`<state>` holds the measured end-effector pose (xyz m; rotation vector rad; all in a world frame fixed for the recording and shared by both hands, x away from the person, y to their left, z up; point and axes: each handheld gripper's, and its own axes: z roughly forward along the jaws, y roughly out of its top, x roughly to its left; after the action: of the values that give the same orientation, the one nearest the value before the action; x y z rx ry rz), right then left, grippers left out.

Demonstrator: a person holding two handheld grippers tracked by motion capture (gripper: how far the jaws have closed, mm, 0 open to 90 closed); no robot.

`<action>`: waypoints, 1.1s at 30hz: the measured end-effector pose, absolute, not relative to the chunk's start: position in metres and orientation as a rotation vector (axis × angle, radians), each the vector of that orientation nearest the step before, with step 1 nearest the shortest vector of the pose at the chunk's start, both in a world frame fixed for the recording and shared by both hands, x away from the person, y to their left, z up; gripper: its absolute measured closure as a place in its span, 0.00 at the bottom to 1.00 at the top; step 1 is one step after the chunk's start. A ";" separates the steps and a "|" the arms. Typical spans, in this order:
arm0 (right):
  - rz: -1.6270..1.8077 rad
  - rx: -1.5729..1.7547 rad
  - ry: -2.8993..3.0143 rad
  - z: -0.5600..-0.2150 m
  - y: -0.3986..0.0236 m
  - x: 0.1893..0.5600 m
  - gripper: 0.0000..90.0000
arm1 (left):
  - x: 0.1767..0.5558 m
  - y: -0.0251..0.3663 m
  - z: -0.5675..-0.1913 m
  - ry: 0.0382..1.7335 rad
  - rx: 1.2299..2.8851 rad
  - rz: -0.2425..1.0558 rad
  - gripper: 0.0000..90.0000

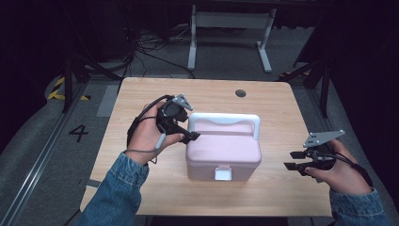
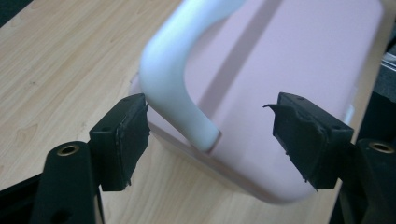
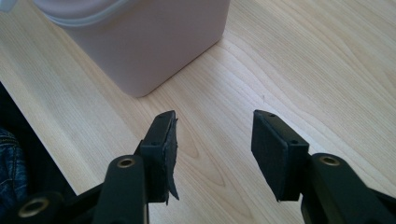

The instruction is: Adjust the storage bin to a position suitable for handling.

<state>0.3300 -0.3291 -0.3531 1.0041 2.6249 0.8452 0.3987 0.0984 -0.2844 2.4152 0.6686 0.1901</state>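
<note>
A pink lidded box [image 1: 223, 150] with a white carry handle [image 1: 225, 119] and a white front latch [image 1: 222, 173] stands in the middle of the wooden table [image 1: 141, 99]. My left gripper [image 1: 190, 135] is open at the box's left side. In the left gripper view the handle's near end [image 2: 175, 88] sits between the spread fingers [image 2: 123, 140], touching neither. My right gripper [image 1: 292, 160] is open and empty, low over the table to the right of the box. The right gripper view has the box's lower corner [image 3: 140, 46] ahead of the pads [image 3: 275, 149].
A round cable hole [image 1: 240, 93] lies in the table near its far edge. Behind the table stands a white frame [image 1: 230, 28] among floor cables. Bare wood [image 1: 282, 117] surrounds the box on all sides.
</note>
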 end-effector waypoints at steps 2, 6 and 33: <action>0.840 1.018 2.622 -0.354 -0.330 0.329 0.57 | 0.405 0.095 -0.288 0.682 2.418 0.185 0.29; 0.826 1.029 2.623 -0.356 -0.332 0.327 0.57 | 0.416 0.088 -0.295 0.691 2.422 0.164 0.29; 0.858 1.009 2.635 -0.359 -0.329 0.326 0.57 | 0.410 0.062 -0.281 0.539 2.487 0.281 0.76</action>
<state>0.3261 -0.3288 -0.3588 1.0086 2.6351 0.8576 0.4105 0.0624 -0.2808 2.4872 0.5390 0.2810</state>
